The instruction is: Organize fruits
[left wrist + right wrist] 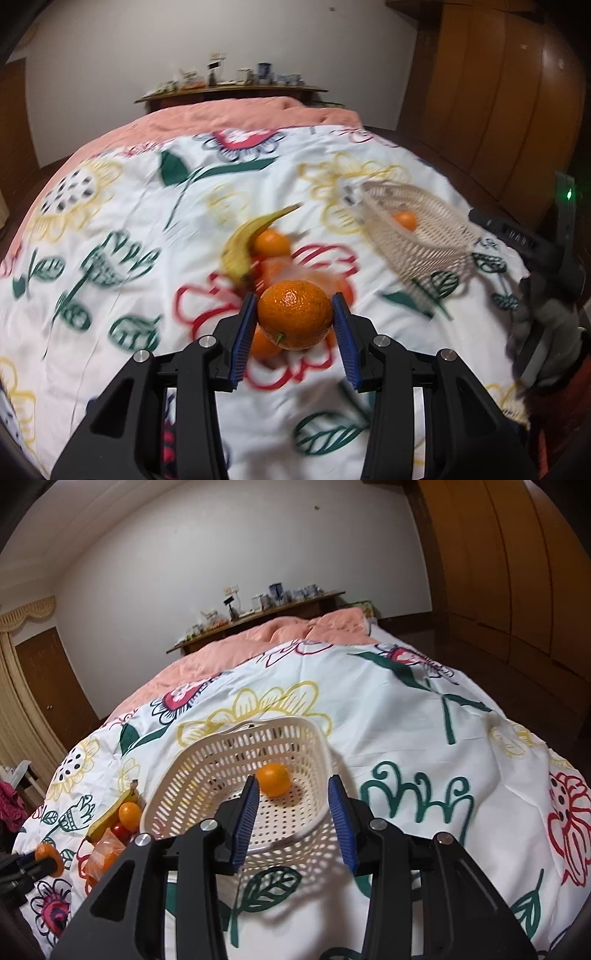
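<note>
One orange (294, 319) gripped in left fingers (245, 339), right fingers (243, 819) apart, one basket (207, 771)

Basket (236, 775) mouth lies open with one orange (273, 780) inside; bare bedspread (406, 738) to its right

No text, label, brand or number can be read with certainty. Pale raised lettering is seen on the black body of the right gripper (524, 242), at about three o'clock in the left wrist view, but it is too blurred to be made out.
</note>
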`<control>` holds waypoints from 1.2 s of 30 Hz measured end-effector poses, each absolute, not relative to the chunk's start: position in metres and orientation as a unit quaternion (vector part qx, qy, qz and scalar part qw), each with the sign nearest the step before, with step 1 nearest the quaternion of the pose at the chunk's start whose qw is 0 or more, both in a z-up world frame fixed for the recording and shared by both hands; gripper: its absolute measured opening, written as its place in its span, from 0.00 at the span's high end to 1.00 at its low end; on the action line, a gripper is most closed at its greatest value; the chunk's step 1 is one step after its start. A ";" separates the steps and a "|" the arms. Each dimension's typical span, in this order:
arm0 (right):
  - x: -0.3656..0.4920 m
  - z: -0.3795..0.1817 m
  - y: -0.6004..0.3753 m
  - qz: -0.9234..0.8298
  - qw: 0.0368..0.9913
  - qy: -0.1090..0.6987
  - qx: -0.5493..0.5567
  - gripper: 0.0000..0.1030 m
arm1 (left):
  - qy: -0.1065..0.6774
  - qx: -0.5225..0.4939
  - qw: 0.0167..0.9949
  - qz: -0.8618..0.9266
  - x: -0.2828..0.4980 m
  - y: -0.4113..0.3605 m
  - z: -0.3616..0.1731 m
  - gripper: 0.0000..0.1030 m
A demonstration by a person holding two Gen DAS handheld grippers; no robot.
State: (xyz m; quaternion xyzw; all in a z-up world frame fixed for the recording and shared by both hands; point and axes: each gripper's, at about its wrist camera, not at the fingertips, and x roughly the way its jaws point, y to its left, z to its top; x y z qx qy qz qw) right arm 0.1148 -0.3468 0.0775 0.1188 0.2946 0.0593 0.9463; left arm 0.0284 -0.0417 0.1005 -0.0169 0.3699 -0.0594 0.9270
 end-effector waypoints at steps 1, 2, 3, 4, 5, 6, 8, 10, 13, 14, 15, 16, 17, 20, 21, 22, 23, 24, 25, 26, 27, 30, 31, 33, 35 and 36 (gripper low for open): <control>0.112 0.076 -0.349 0.055 0.948 0.288 0.123 0.58 | 0.367 -0.013 0.928 -0.069 0.034 -0.051 0.105 0.59; 0.110 0.074 -0.351 0.052 0.949 0.284 0.128 0.57 | 0.366 -0.010 0.928 -0.075 0.038 -0.056 0.107 0.59; 0.109 0.072 -0.353 0.051 0.949 0.282 0.132 0.57 | 0.365 -0.007 0.927 -0.081 0.043 -0.063 0.109 0.59; 0.107 0.070 -0.355 0.051 0.949 0.280 0.139 0.57 | 0.363 -0.002 0.928 -0.087 0.048 -0.071 0.112 0.59; 0.106 0.068 -0.358 0.049 0.949 0.278 0.144 0.57 | 0.362 0.002 0.928 -0.092 0.053 -0.079 0.114 0.59; 0.105 0.066 -0.360 0.047 0.948 0.276 0.150 0.57 | 0.360 0.005 0.928 -0.099 0.058 -0.086 0.116 0.59; 0.102 0.061 -0.365 0.043 0.947 0.274 0.162 0.57 | 0.359 0.009 0.927 -0.112 0.069 -0.102 0.119 0.59; 0.101 0.057 -0.368 0.041 0.945 0.273 0.172 0.56 | 0.359 0.012 0.925 -0.122 0.080 -0.117 0.121 0.59; 0.099 0.054 -0.371 0.043 0.945 0.270 0.182 0.54 | 0.366 0.012 0.921 -0.138 0.097 -0.136 0.121 0.59; 0.099 0.054 -0.372 0.044 0.944 0.270 0.184 0.53 | 0.368 0.013 0.919 -0.141 0.101 -0.141 0.121 0.59; 0.099 0.053 -0.373 0.045 0.944 0.269 0.186 0.51 | 0.370 0.017 0.917 -0.145 0.108 -0.149 0.120 0.59; 0.099 0.051 -0.375 0.047 0.943 0.269 0.190 0.51 | 0.372 0.021 0.916 -0.147 0.113 -0.155 0.120 0.59; 0.100 0.051 -0.375 0.048 0.942 0.270 0.193 0.51 | 0.374 0.024 0.915 -0.148 0.115 -0.158 0.118 0.59; 0.101 0.049 -0.378 0.051 0.940 0.271 0.201 0.49 | 0.378 0.027 0.913 -0.148 0.125 -0.168 0.114 0.59; 0.101 0.048 -0.379 0.051 0.939 0.271 0.203 0.48 | 0.380 0.026 0.913 -0.146 0.128 -0.170 0.112 0.58; 0.101 0.048 -0.379 0.052 0.939 0.271 0.204 0.48 | 0.381 0.025 0.913 -0.144 0.129 -0.170 0.111 0.55; 0.102 0.047 -0.379 0.052 0.939 0.272 0.205 0.48 | 0.381 0.025 0.913 -0.143 0.130 -0.170 0.111 0.50; 0.102 0.047 -0.379 0.052 0.938 0.274 0.206 0.48 | 0.380 0.024 0.914 -0.139 0.130 -0.170 0.110 0.40; 0.103 0.046 -0.380 0.052 0.938 0.275 0.206 0.48 | 0.378 0.023 0.916 -0.135 0.130 -0.169 0.110 0.35; 0.103 0.046 -0.380 0.052 0.937 0.277 0.207 0.48 | 0.376 0.022 0.917 -0.134 0.131 -0.168 0.111 0.33; 0.103 0.045 -0.380 0.052 0.937 0.277 0.208 0.48 | 0.376 0.021 0.917 -0.134 0.130 -0.166 0.110 0.30; 0.104 0.045 -0.380 0.051 0.936 0.278 0.209 0.47 | 0.371 0.016 0.920 -0.121 0.130 -0.160 0.112 0.18; 0.104 0.045 -0.380 0.050 0.936 0.278 0.208 0.46 | 0.369 0.014 0.922 -0.116 0.129 -0.158 0.112 0.14; 0.105 0.044 -0.379 0.050 0.936 0.279 0.207 0.46 | 0.366 0.012 0.924 -0.106 0.127 -0.153 0.113 0.06; 0.105 0.044 -0.379 0.049 0.936 0.280 0.206 0.46 | 0.357 0.019 0.929 -0.092 0.123 -0.151 0.114 0.03; 0.105 0.044 -0.378 0.049 0.936 0.280 0.206 0.46 | 0.354 0.025 0.931 -0.084 0.121 -0.150 0.113 0.03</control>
